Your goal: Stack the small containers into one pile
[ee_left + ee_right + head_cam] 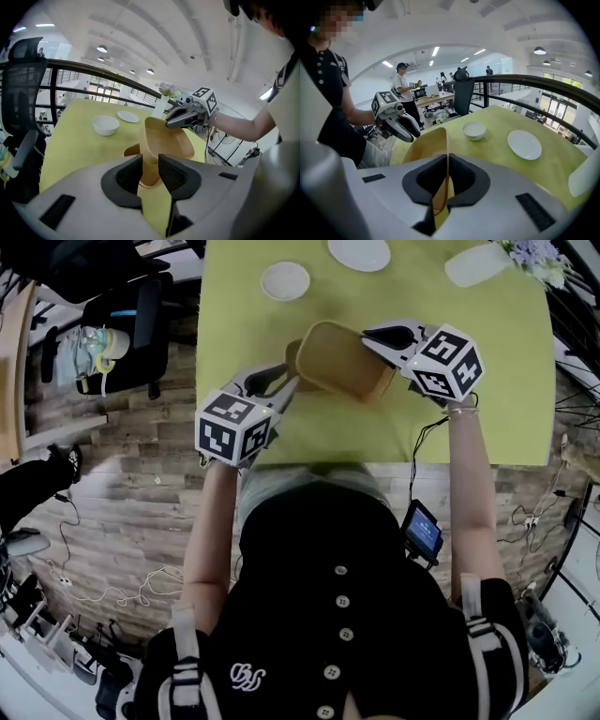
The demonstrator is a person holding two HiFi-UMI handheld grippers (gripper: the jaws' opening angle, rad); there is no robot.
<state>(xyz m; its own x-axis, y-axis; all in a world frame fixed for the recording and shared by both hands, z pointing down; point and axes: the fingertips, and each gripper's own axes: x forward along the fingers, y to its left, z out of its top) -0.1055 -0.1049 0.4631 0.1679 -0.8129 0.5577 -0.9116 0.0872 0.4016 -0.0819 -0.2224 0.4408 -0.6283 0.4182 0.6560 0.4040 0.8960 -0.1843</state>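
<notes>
— Left gripper (278,382)?
— Jaws apart, pinching nothing, beside a small tan plastic container (292,356) on the yellow-green table (281,432), near edge.
— Right gripper (373,337)?
— Closed thin on the rim of a larger tan square plastic container (339,360), held tilted just right of the small one.

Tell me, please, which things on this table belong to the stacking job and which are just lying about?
Belong to the job: tilted tan container, gripped by the right tool; second tan container on the table.
Lying about: white bowl; white plate; flowers; white object beside them.
</notes>
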